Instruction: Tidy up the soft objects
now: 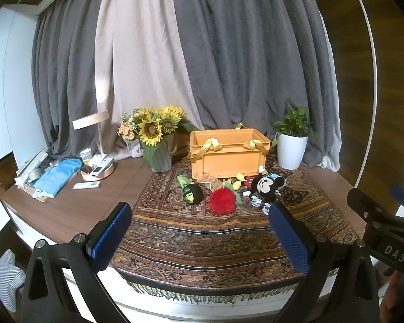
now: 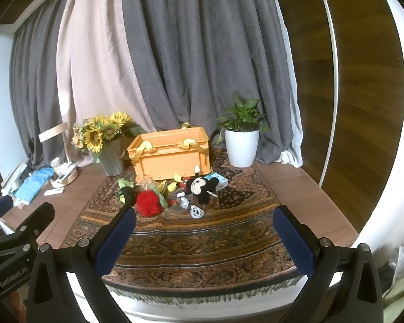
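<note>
Both grippers hang low in the frame, fingers spread wide and holding nothing: the left gripper (image 1: 200,231) and the right gripper (image 2: 204,234), over the near edge of the patterned rug (image 1: 202,245). Mid-frame on the rug, the soft toys cluster just before the orange crate (image 1: 226,152): a red fuzzy ball (image 1: 223,201), a mouse plush (image 1: 265,185), a green-black plush (image 1: 191,193).

Red pom-pom (image 1: 222,201), Mickey plush (image 1: 266,185) and green toy (image 1: 192,193) lie before the orange crate (image 1: 226,152).
</note>
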A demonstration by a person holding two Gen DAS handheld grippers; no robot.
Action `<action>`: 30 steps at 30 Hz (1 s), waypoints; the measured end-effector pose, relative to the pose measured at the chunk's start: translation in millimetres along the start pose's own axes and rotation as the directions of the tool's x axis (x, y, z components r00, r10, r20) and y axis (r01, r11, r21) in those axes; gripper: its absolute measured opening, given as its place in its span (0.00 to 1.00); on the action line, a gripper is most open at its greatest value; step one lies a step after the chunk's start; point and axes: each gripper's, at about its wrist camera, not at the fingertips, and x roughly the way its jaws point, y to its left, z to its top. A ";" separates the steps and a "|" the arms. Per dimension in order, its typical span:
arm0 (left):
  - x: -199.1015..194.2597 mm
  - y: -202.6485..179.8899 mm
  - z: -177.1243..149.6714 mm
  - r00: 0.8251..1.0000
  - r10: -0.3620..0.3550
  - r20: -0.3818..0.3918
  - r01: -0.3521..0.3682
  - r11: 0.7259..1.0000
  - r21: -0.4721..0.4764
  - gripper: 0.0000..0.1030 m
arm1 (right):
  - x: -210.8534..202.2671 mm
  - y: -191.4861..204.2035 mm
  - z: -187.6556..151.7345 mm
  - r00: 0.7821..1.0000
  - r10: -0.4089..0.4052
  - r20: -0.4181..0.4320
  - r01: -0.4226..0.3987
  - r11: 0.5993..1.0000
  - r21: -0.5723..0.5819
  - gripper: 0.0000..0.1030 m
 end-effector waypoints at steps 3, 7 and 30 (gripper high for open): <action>0.5 0.0 0.5 1.000 -0.001 -0.001 0.001 1.000 -0.001 1.00 | 0.0 0.4 0.4 1.000 -0.001 0.000 0.001 1.000 0.000 0.99; 0.8 -1.2 0.8 1.000 0.001 -0.001 -0.001 1.000 0.001 1.00 | 0.0 0.4 0.2 1.000 -0.002 0.001 0.002 1.000 0.000 0.99; 1.3 -3.0 2.0 1.000 0.002 -0.004 -0.002 1.000 0.003 1.00 | 0.9 -1.0 2.4 1.000 -0.001 0.000 0.001 1.000 -0.001 0.99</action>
